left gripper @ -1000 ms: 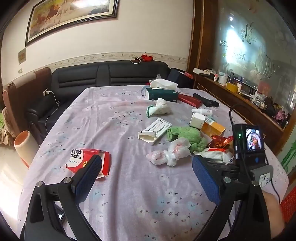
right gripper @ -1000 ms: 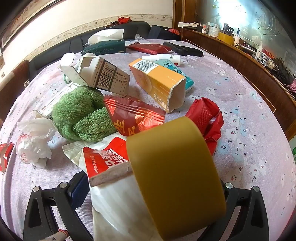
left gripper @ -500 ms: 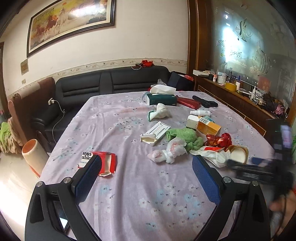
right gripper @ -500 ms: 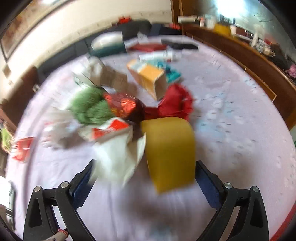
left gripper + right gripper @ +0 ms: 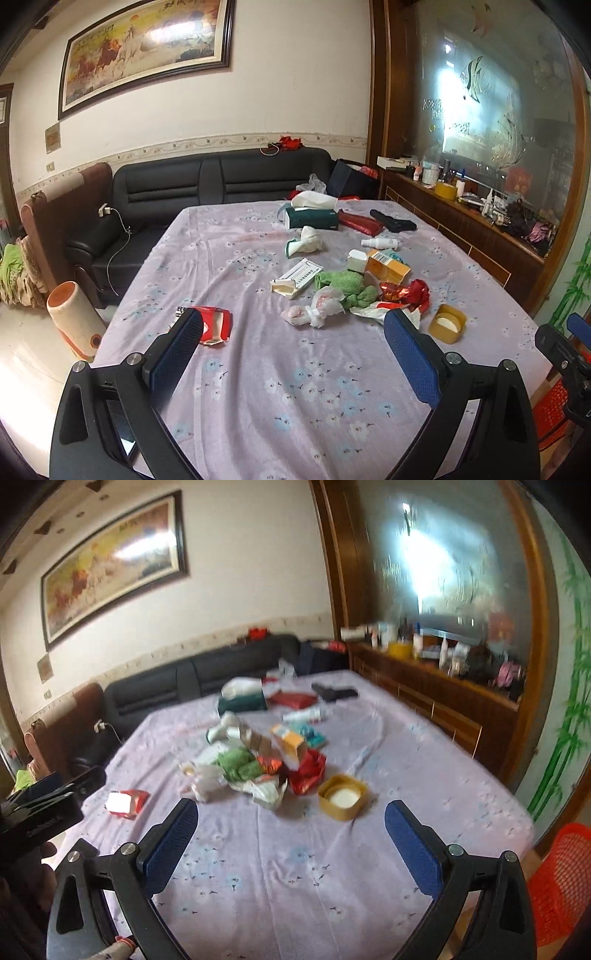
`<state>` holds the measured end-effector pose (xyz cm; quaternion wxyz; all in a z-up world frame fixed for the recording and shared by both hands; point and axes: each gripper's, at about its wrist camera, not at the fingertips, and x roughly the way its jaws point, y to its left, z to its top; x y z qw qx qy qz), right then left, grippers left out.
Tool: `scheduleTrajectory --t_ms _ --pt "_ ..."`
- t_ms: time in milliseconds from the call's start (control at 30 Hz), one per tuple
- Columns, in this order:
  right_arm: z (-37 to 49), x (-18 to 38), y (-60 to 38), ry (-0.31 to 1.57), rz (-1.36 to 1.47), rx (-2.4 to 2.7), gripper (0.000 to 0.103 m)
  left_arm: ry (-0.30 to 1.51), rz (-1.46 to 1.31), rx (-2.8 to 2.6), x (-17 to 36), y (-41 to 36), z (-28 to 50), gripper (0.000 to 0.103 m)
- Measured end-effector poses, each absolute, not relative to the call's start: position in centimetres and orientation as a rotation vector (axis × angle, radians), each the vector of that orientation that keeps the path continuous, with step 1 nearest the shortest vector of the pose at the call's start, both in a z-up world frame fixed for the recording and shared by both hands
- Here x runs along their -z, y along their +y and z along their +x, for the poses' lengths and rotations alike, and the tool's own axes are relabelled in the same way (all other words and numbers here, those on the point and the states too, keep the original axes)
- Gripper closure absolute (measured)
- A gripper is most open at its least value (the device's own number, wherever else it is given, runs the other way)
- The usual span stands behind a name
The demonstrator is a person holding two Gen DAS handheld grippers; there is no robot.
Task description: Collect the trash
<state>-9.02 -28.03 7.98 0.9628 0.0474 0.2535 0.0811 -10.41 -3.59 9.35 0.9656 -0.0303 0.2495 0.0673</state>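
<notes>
Trash is one clump mid-table: yellow tub (image 5: 447,328) nearest you on the right, red wrappers (image 5: 404,293) touching the white wipe packet (image 5: 373,312) behind it, green cloth (image 5: 349,291) and crumpled tissue (image 5: 316,314) to the left, orange carton (image 5: 388,267) further back. A red pack (image 5: 214,326) sits alone near the left edge, just past your left gripper's (image 5: 291,349) left finger.

Both claws are wide open, holding nothing. Right gripper (image 5: 291,832) hovers over bare tablecloth (image 5: 295,886), short of the pile.

Right view is blurred, so the tub looks upright and open-topped, but confirm that.

Take the tub first with the right: straddle its walls, close gently, it probably flexes. Red basket (image 5: 561,878) sits off the table's right edge, likely the bin. Left takes the red pack; pinch a raised edge.
</notes>
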Motion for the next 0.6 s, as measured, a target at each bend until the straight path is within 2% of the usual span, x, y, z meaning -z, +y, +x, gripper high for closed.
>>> scheduleTrajectory --t_ms 600 --pt "-14.4 -11.3 -27.1 0.376 0.081 -0.180 0.000 0.440 -0.046 -0.122 -12.7 -4.3 -15.3 0.005"
